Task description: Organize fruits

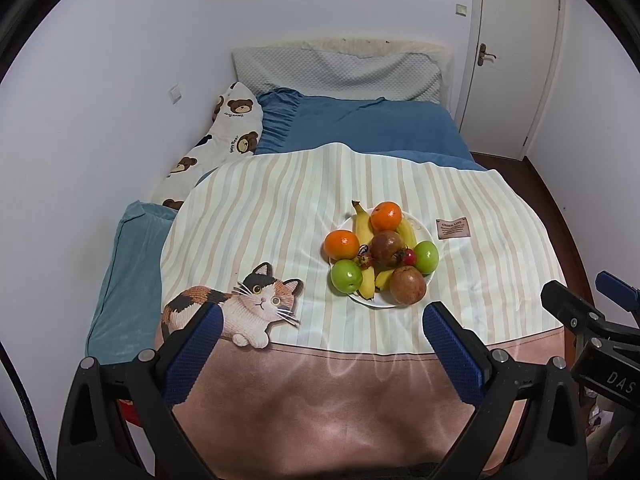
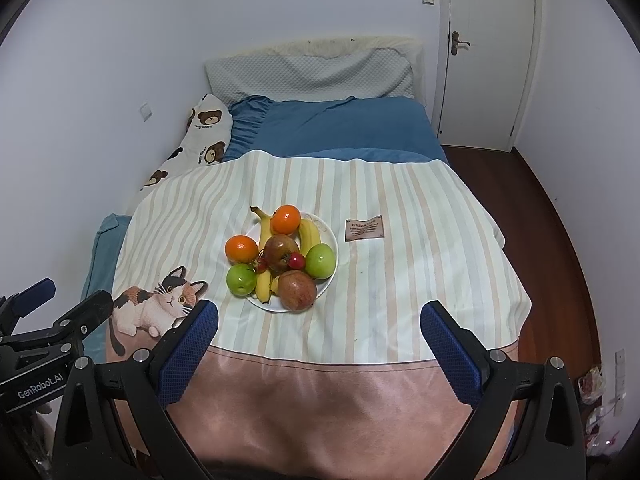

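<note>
Both grippers, left gripper point(image 1: 322, 320) and right gripper point(image 2: 319, 318), hang spread wide and hold nothing, ready to grab. All the fruits point(image 1: 380, 252) sit piled on a white plate point(image 1: 427, 233) on the striped blanket point(image 2: 420, 280), so none roll away.

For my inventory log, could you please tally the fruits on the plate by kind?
Oranges: 2
Green apples: 2
Pomegranates: 2
Bananas: 3 visible, partly covered by other fruit
Small red fruits: at least 2, kind unclear
Total: 11 visible on the plate
</note>
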### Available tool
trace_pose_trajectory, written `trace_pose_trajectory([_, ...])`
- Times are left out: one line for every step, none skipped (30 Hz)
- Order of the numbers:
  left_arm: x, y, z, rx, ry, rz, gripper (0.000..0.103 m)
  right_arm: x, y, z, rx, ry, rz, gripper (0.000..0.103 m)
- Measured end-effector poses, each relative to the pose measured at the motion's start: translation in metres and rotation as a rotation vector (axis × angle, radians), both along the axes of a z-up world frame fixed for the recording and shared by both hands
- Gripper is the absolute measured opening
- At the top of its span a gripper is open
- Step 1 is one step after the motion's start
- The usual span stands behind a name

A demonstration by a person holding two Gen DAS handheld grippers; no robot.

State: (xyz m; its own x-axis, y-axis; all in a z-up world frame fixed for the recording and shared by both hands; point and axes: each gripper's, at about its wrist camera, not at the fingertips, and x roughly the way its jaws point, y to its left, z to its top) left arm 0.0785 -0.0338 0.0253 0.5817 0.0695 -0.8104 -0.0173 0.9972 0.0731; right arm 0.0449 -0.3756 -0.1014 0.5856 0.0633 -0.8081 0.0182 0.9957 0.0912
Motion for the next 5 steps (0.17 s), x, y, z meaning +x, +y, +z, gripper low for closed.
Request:
trace_pose_trajectory([-0.0001,-0.0001,0.0001,-0.001,-0.001,0.001,0.102,-0.0004,0.0011,-0.0001,0.002,0.000,0.000,0.103])
trace_pose_trajectory([-0.0002,-0.0006,0.0008,-0.002,-0.005,0.000,0.102,-0.0002,0.0000,0.0000,0.003,0.000,0.002,0.103])
trace_pose_trajectory([-0.0003,-0.0009,0.0016,-0.002,-0.006,0.001,0.102,-0.0004,0.0000,0.0001,0.000,-0.001,0.001,0.103])
trace_pose_trajectory([0.0000,-0.0016,0.0027,-0.002,-0.010,0.003,0.102,-0.0005,0.0001,0.0001,-0.001,-0.002,0.001,0.103])
trace_pose_trajectory([-0.0011,-0.0029,0.0052,-0.003,-0.012,0.002,0.102,-0.0008,0.0002,0.0001,0.003,0.000,-0.002,0.103])
